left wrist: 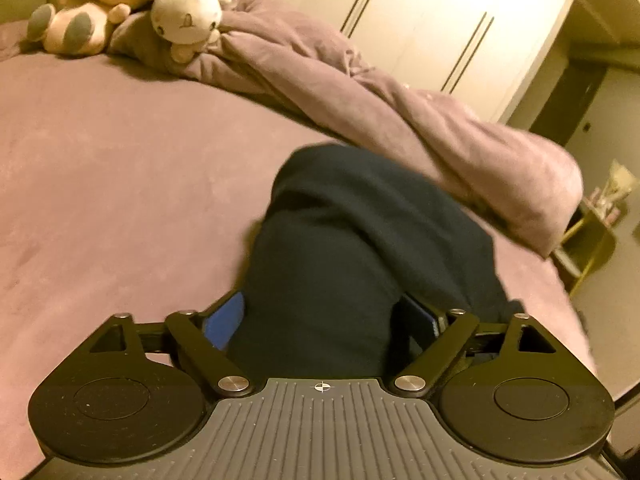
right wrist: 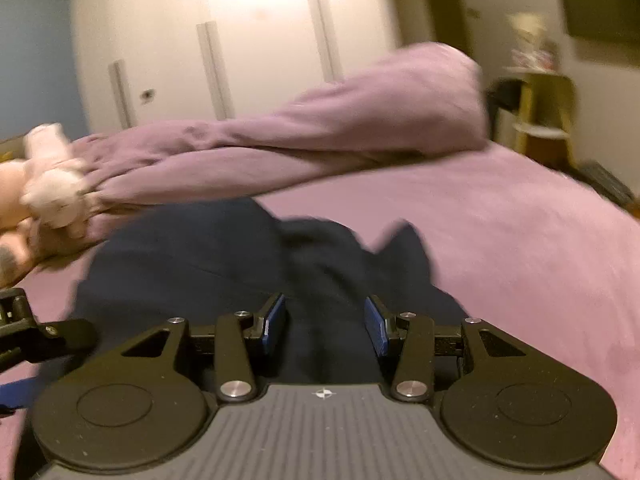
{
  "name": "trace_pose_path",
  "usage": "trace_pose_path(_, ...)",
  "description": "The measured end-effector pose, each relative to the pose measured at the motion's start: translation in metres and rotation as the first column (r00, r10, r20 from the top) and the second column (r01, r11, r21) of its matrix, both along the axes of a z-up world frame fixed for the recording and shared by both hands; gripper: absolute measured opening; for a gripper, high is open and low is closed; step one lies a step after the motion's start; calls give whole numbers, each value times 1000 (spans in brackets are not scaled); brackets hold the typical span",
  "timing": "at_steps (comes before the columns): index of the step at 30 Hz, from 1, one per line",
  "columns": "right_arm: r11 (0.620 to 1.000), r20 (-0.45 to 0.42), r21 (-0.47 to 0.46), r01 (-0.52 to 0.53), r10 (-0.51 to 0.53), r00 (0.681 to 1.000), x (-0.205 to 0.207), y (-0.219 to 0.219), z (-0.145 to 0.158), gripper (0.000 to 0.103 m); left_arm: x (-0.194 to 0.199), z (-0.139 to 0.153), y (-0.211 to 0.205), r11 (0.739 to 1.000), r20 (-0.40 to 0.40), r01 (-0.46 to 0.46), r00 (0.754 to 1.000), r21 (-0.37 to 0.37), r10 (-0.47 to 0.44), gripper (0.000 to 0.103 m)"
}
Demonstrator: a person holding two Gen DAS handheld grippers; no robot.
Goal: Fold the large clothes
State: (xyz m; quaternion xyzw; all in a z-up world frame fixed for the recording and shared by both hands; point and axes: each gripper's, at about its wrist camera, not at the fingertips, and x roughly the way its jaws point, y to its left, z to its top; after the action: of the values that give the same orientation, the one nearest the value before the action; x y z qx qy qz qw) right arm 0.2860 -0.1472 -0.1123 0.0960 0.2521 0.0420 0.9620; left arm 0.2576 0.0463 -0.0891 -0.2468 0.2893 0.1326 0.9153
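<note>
A dark navy garment (left wrist: 360, 240) lies bunched on the pink bed (left wrist: 120, 184). In the left wrist view my left gripper (left wrist: 320, 320) has its blue-padded fingers (left wrist: 226, 318) wide apart, with a thick fold of the garment between them. In the right wrist view my right gripper (right wrist: 325, 324) has its blue pads (right wrist: 276, 322) apart with the garment (right wrist: 224, 256) filling the gap between them. Whether either gripper pinches the cloth cannot be told. The left gripper's black body (right wrist: 36, 332) shows at the left edge of the right wrist view.
A rolled purple duvet (left wrist: 360, 92) lies along the far side of the bed, with plush toys (left wrist: 120, 4) at its head end. White wardrobe doors (left wrist: 420, 20) stand behind. A yellow-green side table (right wrist: 544, 112) stands beyond the bed's corner.
</note>
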Motion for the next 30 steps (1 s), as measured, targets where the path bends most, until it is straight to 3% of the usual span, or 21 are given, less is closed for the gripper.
trace_pose_path(5,1000,9,-15,-13,13,1000,2,-2,-16,44,-1,-24,-1,998,28,-21,999,54,20,97)
trace_pose_path(9,998,-20,-52,-38,37,999,7,2,-10,45,-2,-23,1,999,23,-13,1000,40,12,97)
trace_pose_path(13,992,-28,-74,-107,105,994,-36,-10,16,45,-20,4,-4,991,-59,72,996,111,-65,96)
trace_pose_path(16,981,-9,-123,-152,152,988,-82,-22,34,45,-55,15,-18,979,-76,159,986,128,-150,96)
trace_pose_path(19,962,-122,-194,-194,172,977,-107,-27,27,45,-82,9,-30,971,-113,209,974,120,-195,96)
trace_pose_path(21,959,-169,-210,-191,156,973,-112,-33,16,45,-89,-2,-32,972,-143,220,968,78,-207,97)
trace_pose_path(22,955,-190,-220,-198,157,969,-112,-33,16,45,-93,-5,-28,977,-153,210,967,24,-204,97)
trace_pose_path(25,937,-242,-260,-234,171,955,-111,-26,32,46,-104,1,-20,980,-195,186,961,-76,-198,96)
trace_pose_path(26,931,-254,-271,-244,175,951,-113,-23,38,51,-111,4,-20,977,-204,196,957,-79,-208,96)
trace_pose_path(27,929,-264,-280,-243,169,950,-118,-23,44,65,-117,8,-21,974,-209,213,952,-81,-225,96)
trace_pose_path(29,925,-278,-309,-222,136,951,-131,-25,51,81,-132,15,-24,960,-240,266,929,-90,-280,96)
trace_pose_path(30,923,-290,-318,-217,123,949,-136,-26,55,85,-137,17,-25,957,-264,279,919,-85,-292,96)
